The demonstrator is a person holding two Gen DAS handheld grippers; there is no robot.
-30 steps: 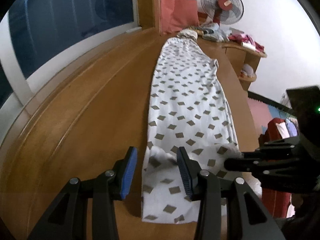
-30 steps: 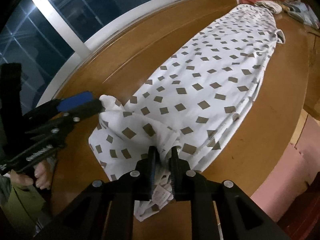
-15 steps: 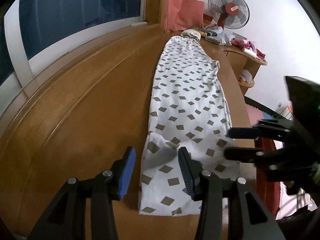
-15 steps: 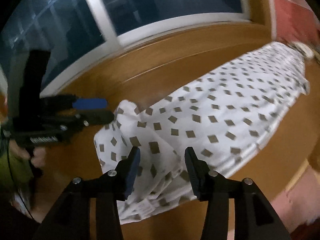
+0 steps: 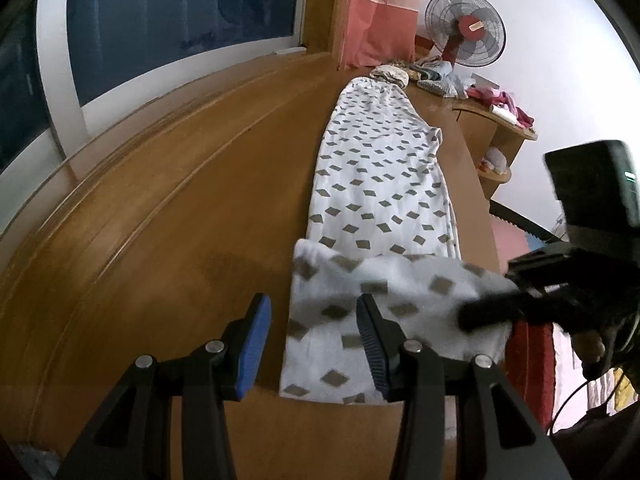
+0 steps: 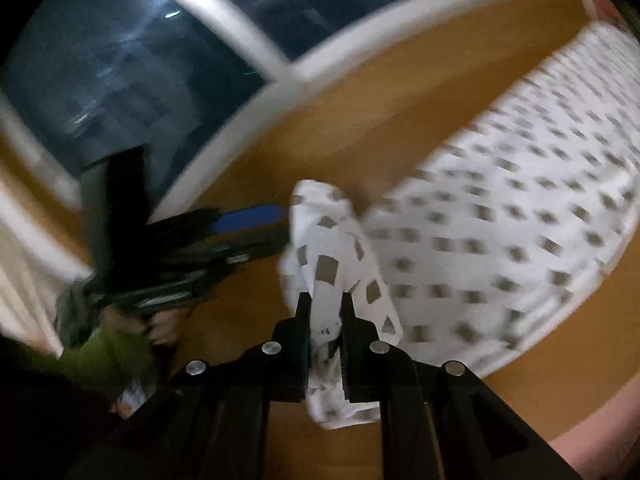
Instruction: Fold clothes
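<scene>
Right tongs [image 6: 325, 305] pinch the spotted cloth's [image 5: 384, 176] near end.

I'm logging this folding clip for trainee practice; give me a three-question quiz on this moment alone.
1. True or false: the left claw is shut on the patterned cloth.
2. Which claw grips the cloth's near end? A) left B) right C) neither
3. Fill in: at the far end of the wooden table, behind the heap of clothes, stands an electric ____.

Key
1. False: its blue pads stand apart, empty.
2. B: the right claw pinches the raised near end.
3. fan
</scene>
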